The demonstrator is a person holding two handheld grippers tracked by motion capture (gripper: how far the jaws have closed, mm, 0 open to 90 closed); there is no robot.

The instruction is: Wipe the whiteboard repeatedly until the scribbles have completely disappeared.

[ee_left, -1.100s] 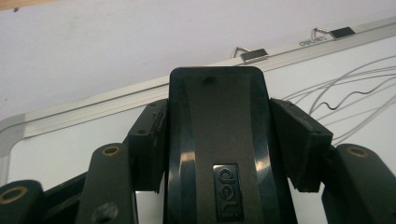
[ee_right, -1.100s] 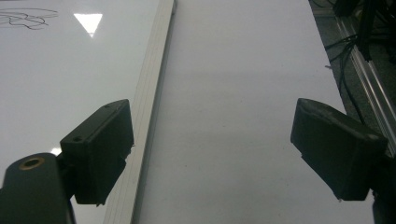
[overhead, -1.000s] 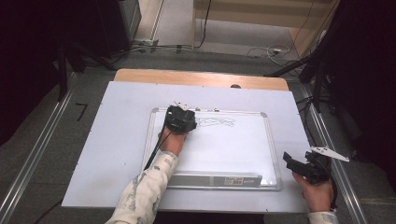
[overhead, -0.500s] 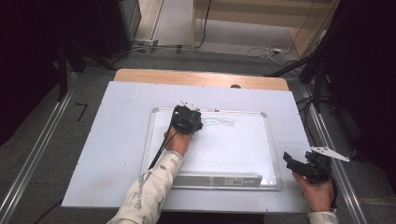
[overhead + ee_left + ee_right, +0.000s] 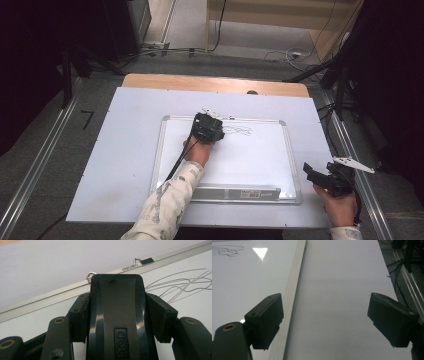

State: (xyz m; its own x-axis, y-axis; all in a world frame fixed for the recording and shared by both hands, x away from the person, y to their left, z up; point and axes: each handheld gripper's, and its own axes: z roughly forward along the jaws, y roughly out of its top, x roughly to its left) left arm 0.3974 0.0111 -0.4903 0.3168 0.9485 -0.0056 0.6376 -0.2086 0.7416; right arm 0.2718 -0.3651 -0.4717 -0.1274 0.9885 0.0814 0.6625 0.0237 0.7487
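While wide-spread right hand-held gripper [image 5: 320, 176] rests on white table [image 5: 125, 150], left [image 5: 209, 127] pinches eraser [image 5: 117, 315].

"deli" marks the eraser [image 5: 117, 322] and the whiteboard frame [image 5: 130, 267].

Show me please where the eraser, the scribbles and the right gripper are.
eraser [image 5: 117, 315]: left gripper view, its dark top.
scribbles [image 5: 240, 131]: high view, middle of lines.
right gripper [image 5: 324, 322]: right gripper view, between open jaws.
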